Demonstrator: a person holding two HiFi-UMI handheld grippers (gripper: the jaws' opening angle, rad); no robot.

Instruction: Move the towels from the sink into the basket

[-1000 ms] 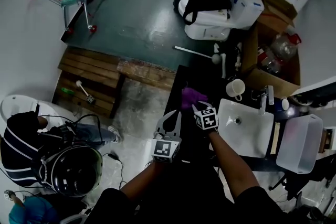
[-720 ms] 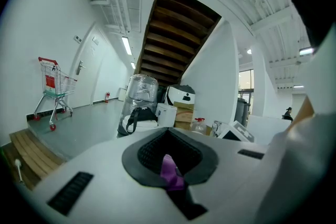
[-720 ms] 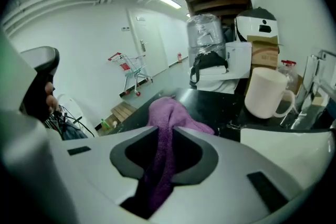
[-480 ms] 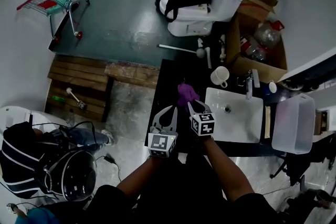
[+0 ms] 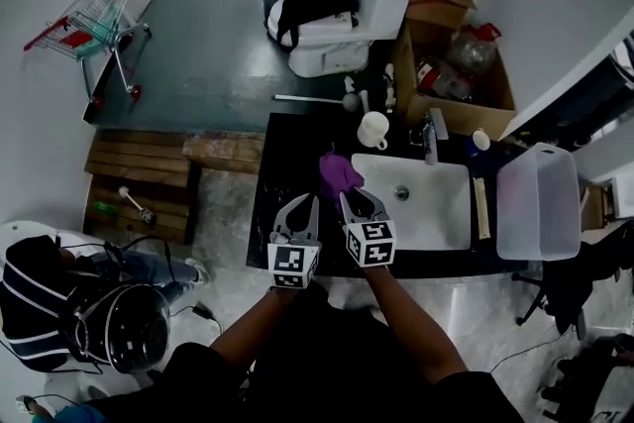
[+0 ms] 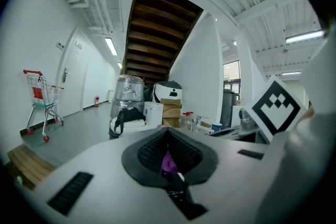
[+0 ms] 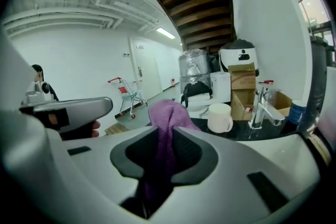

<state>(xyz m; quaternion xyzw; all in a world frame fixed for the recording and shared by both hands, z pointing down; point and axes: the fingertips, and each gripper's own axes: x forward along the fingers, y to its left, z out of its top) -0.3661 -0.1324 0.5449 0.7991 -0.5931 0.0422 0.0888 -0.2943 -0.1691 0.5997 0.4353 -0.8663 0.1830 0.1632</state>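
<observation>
My right gripper (image 5: 349, 198) is shut on a purple towel (image 5: 337, 173), which bunches up beyond the jaw tips over the black counter (image 5: 287, 139), just left of the white sink (image 5: 436, 213). In the right gripper view the towel (image 7: 167, 113) runs down between the pads of the right gripper (image 7: 163, 131). My left gripper (image 5: 300, 205) hangs close beside it to the left, jaws together. In its own view the left gripper (image 6: 168, 131) shows a purple sliver in the gap behind its tips; whether that is gripped I cannot tell. A translucent white basket (image 5: 540, 213) stands right of the sink.
A white mug (image 5: 373, 129) and the faucet (image 5: 431, 136) stand behind the sink. Cardboard boxes (image 5: 451, 64) and a white appliance (image 5: 327, 25) lie beyond the counter. On the floor to the left are a wooden pallet (image 5: 139, 178), a shopping cart (image 5: 84, 20) and a person with a helmet (image 5: 129, 322).
The head view has swung, so the sink and basket now sit further left and higher. Both grippers stay by the sink's left edge, the right one still holding the purple towel.
</observation>
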